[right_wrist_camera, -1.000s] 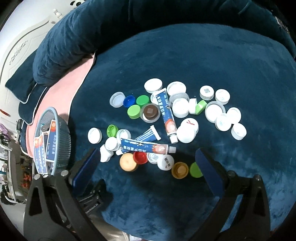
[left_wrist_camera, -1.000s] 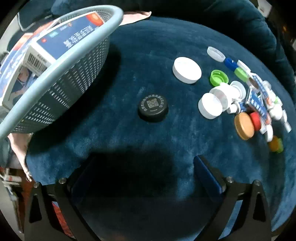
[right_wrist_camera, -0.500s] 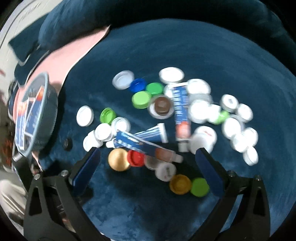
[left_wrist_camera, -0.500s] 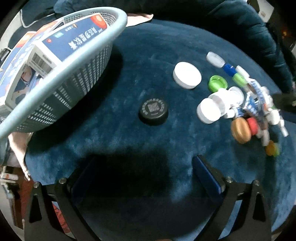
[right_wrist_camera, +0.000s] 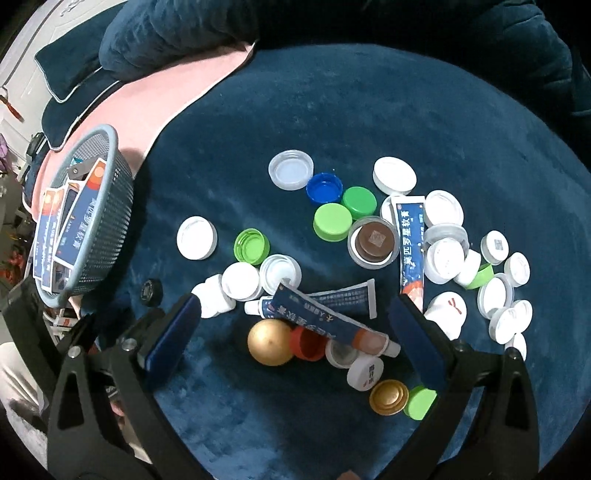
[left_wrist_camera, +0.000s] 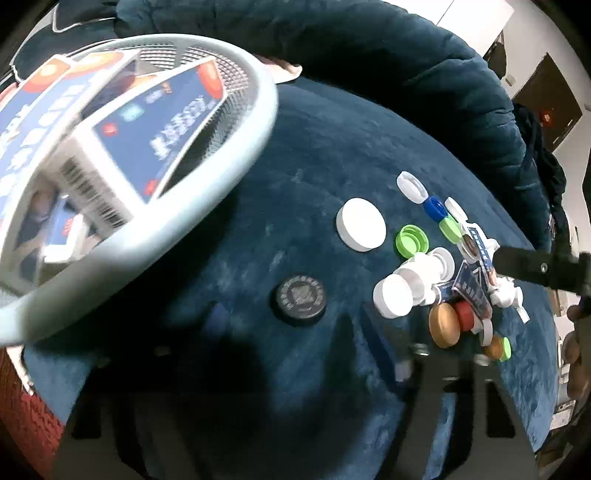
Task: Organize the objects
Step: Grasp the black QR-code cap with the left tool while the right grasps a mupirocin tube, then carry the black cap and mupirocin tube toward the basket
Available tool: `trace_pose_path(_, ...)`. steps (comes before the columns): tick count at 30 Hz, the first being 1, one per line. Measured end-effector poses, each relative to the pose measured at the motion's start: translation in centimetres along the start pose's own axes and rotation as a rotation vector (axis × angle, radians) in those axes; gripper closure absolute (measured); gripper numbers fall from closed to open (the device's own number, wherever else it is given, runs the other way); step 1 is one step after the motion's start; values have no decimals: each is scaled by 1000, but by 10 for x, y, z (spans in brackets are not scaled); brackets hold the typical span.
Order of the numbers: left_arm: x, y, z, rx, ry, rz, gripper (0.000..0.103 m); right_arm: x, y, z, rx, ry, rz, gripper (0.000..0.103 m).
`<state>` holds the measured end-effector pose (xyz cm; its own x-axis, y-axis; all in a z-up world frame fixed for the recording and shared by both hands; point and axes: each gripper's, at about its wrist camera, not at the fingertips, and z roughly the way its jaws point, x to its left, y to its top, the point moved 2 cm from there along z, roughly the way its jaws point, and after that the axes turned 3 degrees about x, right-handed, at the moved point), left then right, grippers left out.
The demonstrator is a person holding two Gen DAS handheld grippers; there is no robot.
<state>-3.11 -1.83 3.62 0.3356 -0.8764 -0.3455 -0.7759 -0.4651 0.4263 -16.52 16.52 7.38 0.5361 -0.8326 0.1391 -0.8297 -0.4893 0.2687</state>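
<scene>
A grey mesh basket (left_wrist_camera: pixel 236 173) with blue-and-white boxes (left_wrist_camera: pixel 159 136) fills the upper left of the left wrist view. A black cap (left_wrist_camera: pixel 300 302) lies alone on the blue velvet, between the blurred fingertips of my left gripper (left_wrist_camera: pixel 299 332). Its jaws are closing and do not touch the cap. My right gripper (right_wrist_camera: pixel 295 306) is open low over the pile, straddling a blue ointment tube (right_wrist_camera: pixel 325 321), a gold cap (right_wrist_camera: pixel 269 347) and a red cap (right_wrist_camera: pixel 308 343). A right finger (left_wrist_camera: pixel 535 266) shows in the left wrist view.
Several white, green and blue caps (right_wrist_camera: pixel 332 221) and two more tubes (right_wrist_camera: pixel 410 243) lie scattered right of the basket (right_wrist_camera: pixel 92 236). A pink cloth (right_wrist_camera: pixel 177 92) and dark blue cushions (right_wrist_camera: pixel 166 33) border the round velvet seat (right_wrist_camera: pixel 369 110) at the back.
My left gripper has come up to the black cap and its fingers have narrowed. The right gripper has rolled and sunk towards the tubes, and one of its fingers now shows in the left view.
</scene>
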Motion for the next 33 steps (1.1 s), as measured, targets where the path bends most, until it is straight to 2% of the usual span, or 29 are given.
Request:
trace_pose_path(5,-8,2,12,8,-19,21,73,0,-1,7,18,-6,-11,1)
trace_pose_path(9,-11,0,6,17,-85,30,73,-3,-2,10,22,-10,-13,1)
trace_pose_path(15,-19,-3,-3,9,-102,62,73,-16,-4,7,16,3,-20,1)
trace_pose_path(19,-25,-6,-3,8,-84,93,73,-11,-8,11,35,3,-113,4)
trace_pose_path(21,-29,-7,-2,9,-64,118,73,-4,-11,17,49,-42,-175,15)
trace_pose_path(22,-31,-8,-1,10,-58,127,73,-1,-13,22,58,-75,-204,17)
trace_pose_path(24,-35,-10,0,13,-45,152,73,3,-14,33,76,-134,-243,29)
trace_pose_path(26,-36,-12,-1,14,-37,170,73,3,-14,43,95,-149,-256,39)
trace_pose_path(28,-38,-12,-1,14,-31,181,73,0,-13,44,93,-109,-241,50)
trace_pose_path(30,-37,-12,-1,15,-35,174,73,-7,-9,38,75,-56,-199,71)
trace_pose_path(33,-37,-12,-1,18,-37,173,73,-28,-4,28,53,27,-70,76)
